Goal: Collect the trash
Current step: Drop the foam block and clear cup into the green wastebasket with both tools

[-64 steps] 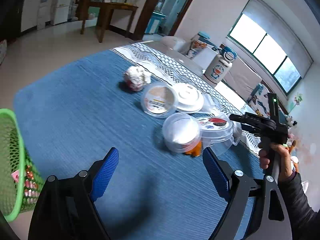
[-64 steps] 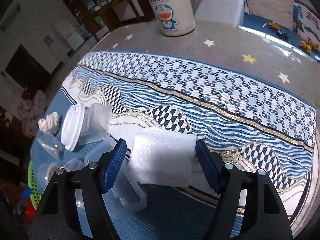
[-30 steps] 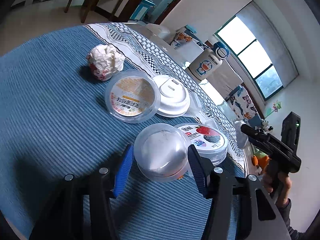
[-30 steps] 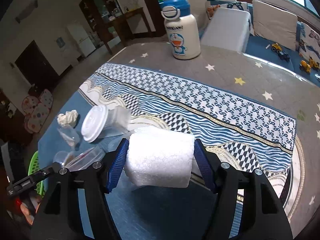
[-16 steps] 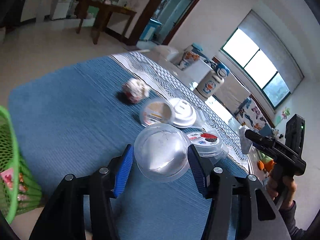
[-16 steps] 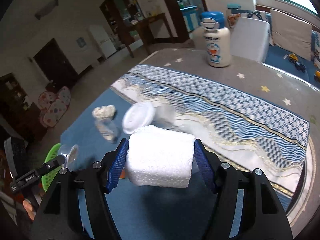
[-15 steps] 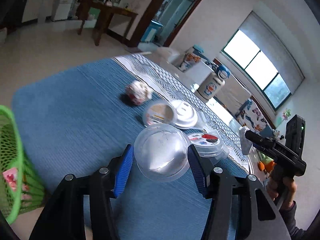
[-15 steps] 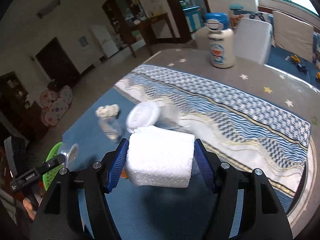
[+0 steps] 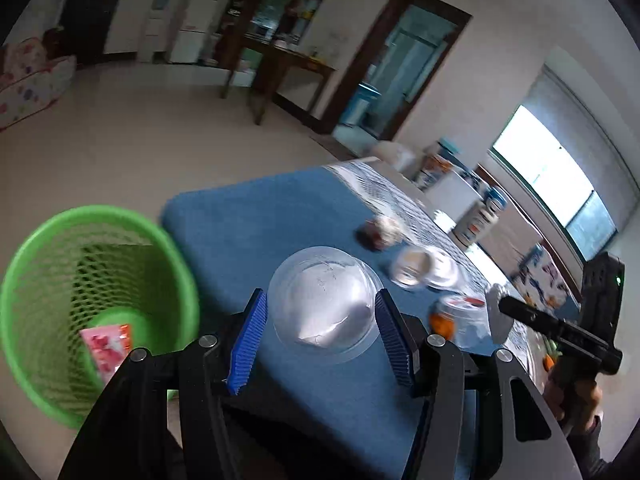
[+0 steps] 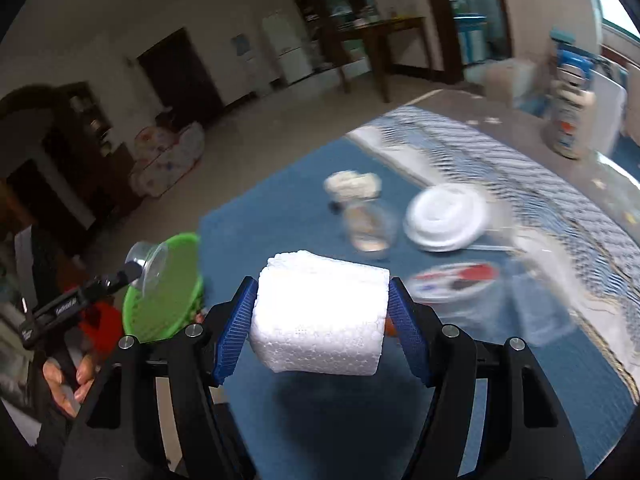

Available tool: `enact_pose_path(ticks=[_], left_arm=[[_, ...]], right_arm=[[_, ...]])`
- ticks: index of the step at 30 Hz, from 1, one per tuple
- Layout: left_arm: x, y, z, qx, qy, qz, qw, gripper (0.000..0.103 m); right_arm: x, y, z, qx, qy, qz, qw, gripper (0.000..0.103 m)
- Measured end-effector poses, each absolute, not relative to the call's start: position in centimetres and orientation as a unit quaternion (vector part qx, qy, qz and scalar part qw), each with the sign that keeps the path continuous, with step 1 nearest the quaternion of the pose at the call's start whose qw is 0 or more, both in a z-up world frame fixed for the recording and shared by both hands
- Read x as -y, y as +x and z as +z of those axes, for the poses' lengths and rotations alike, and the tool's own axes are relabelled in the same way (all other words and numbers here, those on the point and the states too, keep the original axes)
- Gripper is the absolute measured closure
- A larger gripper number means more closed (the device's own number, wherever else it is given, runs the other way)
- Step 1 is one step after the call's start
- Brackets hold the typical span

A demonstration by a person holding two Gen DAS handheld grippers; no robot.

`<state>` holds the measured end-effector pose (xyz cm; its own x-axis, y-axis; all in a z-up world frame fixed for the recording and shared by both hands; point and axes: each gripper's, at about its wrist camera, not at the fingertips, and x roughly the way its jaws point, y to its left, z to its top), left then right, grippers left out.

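My left gripper (image 9: pixel 320 334) is shut on a clear plastic dome lid (image 9: pixel 323 307) and holds it above the table's near-left corner, right of the green mesh trash basket (image 9: pixel 48 280). The lid and basket also show in the right wrist view (image 10: pixel 150 266), (image 10: pixel 168 312). My right gripper (image 10: pixel 322 330) is shut on a white foam block (image 10: pixel 320 314), held above the blue tablecloth (image 10: pixel 280 216). On the cloth lie a crumpled paper ball (image 10: pixel 352 185), a clear cup (image 10: pixel 370 226), a white lid (image 10: pixel 446 216) and a labelled plastic container (image 10: pixel 452 280).
The basket stands on the floor off the table's corner and holds a pink wrapper (image 9: pixel 106 346). Doraemon bottles (image 10: pixel 568 108) stand at the table's far side. A small orange item (image 9: pixel 442 322) lies by the containers. A wooden side table (image 9: pixel 280 68) stands across the room.
Both grippers have lifted and swung left toward the green basket with their loads. The basket now fills more of the left wrist view.
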<state>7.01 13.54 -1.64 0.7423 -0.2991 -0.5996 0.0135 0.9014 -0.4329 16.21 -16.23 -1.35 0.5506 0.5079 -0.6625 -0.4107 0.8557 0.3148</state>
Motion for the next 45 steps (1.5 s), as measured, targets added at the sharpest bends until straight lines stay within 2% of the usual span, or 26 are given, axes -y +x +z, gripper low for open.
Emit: enact_pose_path(ticks=[15, 24, 26, 29, 38, 45], left_arm=[[-25.5, 0.2, -2.8, -0.327, -0.245, 0.025, 0.912, 0.049], [-28.6, -2.0, -3.4, -0.320, -0.264, 0.054, 0.908, 0.049], [-29.1, -2.4, -3.6, -0.320, -0.268, 0.058, 0.907, 0.049], [-29.7, -2.9, -3.7, -0.320, -0.270, 0.062, 0.906, 0.049], [-29.9, -2.4, -4.2, -0.325, -0.270, 0.063, 0.904, 0.049], [-29.4, 0.3, -5.6, -0.352, -0.267, 0.070, 0.895, 0.049]], right_arm=[[-1.0, 16.8, -3.3, -0.423, 0.032, 0.381, 0.822, 0.037], [-10.2, 17.3, -4.1, -0.440, 0.018, 0.427, 0.789, 0.036], [-11.5, 17.3, -4.0, -0.440, 0.018, 0.433, 0.786, 0.032], [-11.9, 17.4, -3.7, -0.436, 0.023, 0.437, 0.786, 0.024], [-9.4, 16.9, -2.7, -0.423, 0.025, 0.425, 0.800, 0.024], [-3.6, 16.9, -2.7, -0.421, 0.044, 0.398, 0.814, 0.023]])
